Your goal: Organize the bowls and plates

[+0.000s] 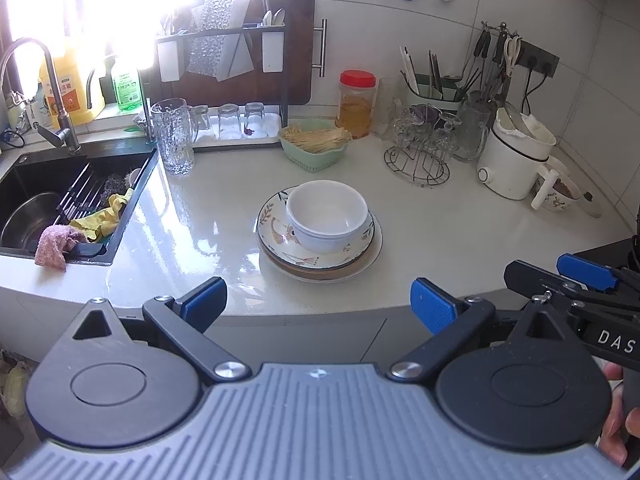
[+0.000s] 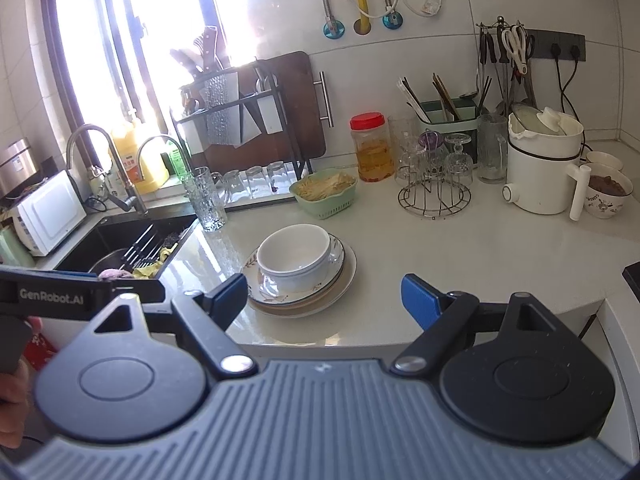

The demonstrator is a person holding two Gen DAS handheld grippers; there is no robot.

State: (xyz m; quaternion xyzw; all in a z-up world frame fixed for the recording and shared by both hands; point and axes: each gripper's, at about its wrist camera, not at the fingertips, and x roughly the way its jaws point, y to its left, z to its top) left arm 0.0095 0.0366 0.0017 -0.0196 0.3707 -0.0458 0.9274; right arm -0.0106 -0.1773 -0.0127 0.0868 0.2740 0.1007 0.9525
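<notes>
Your left gripper (image 1: 318, 304) body reads "GenRobot.AI"; the right gripper (image 2: 325, 300) shows "DAS". Both sets of blue ribbed pads stand wide apart, holding nothing, short of the counter edge. The counter (image 1: 460, 232) is glossy pale stone in a white-tiled kitchen, with a black sink (image 1: 28, 172) at left under a bright window. The white bowls (image 1: 327, 216), nested, sit on a leaf-patterned plate (image 1: 276, 232) atop stacked round plates, mid-counter, directly ahead of you. A red-lidded jar (image 1: 356, 104) stands behind.
</notes>
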